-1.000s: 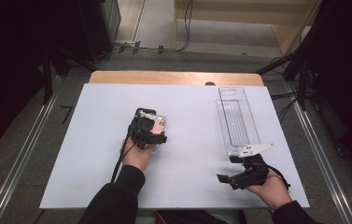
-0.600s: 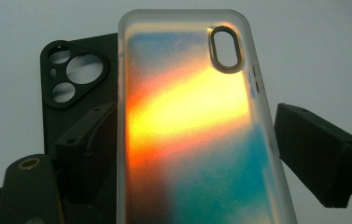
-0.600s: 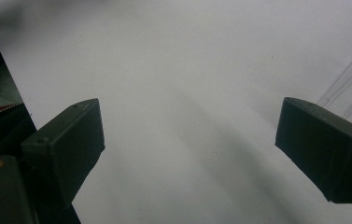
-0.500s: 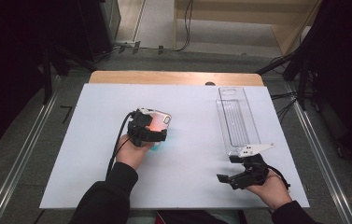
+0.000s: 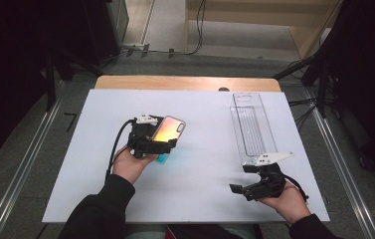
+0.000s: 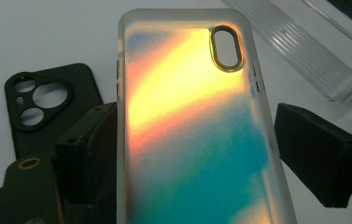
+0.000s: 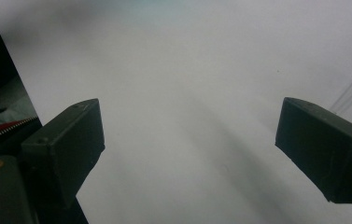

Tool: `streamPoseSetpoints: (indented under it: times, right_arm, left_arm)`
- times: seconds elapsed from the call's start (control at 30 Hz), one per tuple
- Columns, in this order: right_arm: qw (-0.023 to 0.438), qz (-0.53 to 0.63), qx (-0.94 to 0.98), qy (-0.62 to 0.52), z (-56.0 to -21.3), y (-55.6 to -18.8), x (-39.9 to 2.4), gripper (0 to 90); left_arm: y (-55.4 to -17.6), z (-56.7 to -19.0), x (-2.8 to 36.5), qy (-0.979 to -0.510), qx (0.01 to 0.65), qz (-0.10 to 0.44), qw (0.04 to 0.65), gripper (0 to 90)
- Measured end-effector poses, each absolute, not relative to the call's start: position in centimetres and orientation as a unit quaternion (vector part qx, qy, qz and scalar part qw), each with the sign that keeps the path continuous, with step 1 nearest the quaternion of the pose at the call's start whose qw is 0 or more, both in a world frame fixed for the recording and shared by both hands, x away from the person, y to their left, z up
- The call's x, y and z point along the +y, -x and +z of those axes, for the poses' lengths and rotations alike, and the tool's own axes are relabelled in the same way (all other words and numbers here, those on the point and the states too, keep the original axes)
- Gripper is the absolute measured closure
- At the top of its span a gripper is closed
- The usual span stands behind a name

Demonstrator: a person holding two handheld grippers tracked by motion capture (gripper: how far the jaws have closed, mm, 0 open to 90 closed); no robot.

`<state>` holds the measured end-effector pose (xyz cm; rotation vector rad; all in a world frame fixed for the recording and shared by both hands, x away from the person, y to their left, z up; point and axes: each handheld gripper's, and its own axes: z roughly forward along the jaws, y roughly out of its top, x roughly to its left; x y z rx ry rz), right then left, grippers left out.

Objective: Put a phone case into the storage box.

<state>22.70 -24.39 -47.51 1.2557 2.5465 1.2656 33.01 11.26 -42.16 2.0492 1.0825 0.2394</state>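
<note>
The iridescent phone case (image 6: 192, 135) sits pinched between the left gripper (image 5: 156, 142) jaws, lifted off the white table (image 5: 205, 189). Keep it level and squeeze gently; the clear tray (image 5: 252, 127) waits at three o'clock. The right gripper (image 5: 260, 185) rests spread, holding nothing.

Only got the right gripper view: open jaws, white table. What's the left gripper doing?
Observer: The left gripper is clamped on an iridescent phone case, one jaw on each long edge.
Operator: Anything else near it?
Observer: A black phone case lies flat on the table beyond it, in the left gripper view.
Operator: Where would the case go?
Observer: Can't say for sure, but a long clear tray lies on the table's right side, just ahead of your gripper.
</note>
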Motion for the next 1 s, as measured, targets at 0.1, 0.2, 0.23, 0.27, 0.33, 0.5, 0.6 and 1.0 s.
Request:
streamPoseSetpoints:
  times: [0.1,0.2,0.23,0.27,0.33,0.5,0.6,1.0]
  right_arm:
    - [0.013,0.412,0.813,-0.412,-47.3,-22.7,-24.2,6.4]
    - [0.009,0.417,0.808,-0.416,-47.0,-22.7,-23.9,6.4]
    - [0.009,0.417,0.808,-0.416,-47.0,-22.7,-23.9,6.4]
    - [0.009,0.42,0.807,-0.415,-47.0,-22.8,-23.9,6.4]
    - [0.007,0.422,0.803,-0.42,-46.8,-22.8,-23.8,6.4]
    - [0.009,0.44,0.788,-0.431,-46.1,-22.9,-23.6,6.4]
    - [0.011,0.447,0.781,-0.436,-45.8,-23.0,-23.4,6.4]
    - [0.019,0.466,0.768,-0.439,-44.5,-23.7,-21.6,6.4]
  left_arm:
    - [-32.4,-42.3,11.3,-0.806,0.421,0.094,0.405,16.8]
    - [-32.0,-42.6,11.1,-0.803,0.423,0.094,0.409,16.8]
    - [-31.9,-42.7,11.1,-0.802,0.424,0.092,0.41,16.8]
    - [-31.8,-42.8,11.1,-0.8,0.425,0.094,0.412,16.8]
    - [-31.6,-43.1,11.1,-0.801,0.423,0.094,0.413,16.8]
    - [-30.6,-43.5,10.6,-0.801,0.416,0.119,0.414,16.8]
    - [-30.2,-43.8,10.5,-0.795,0.42,0.119,0.421,16.8]
    - [-28.5,-45.0,9.4,-0.777,0.419,0.147,0.447,16.8]
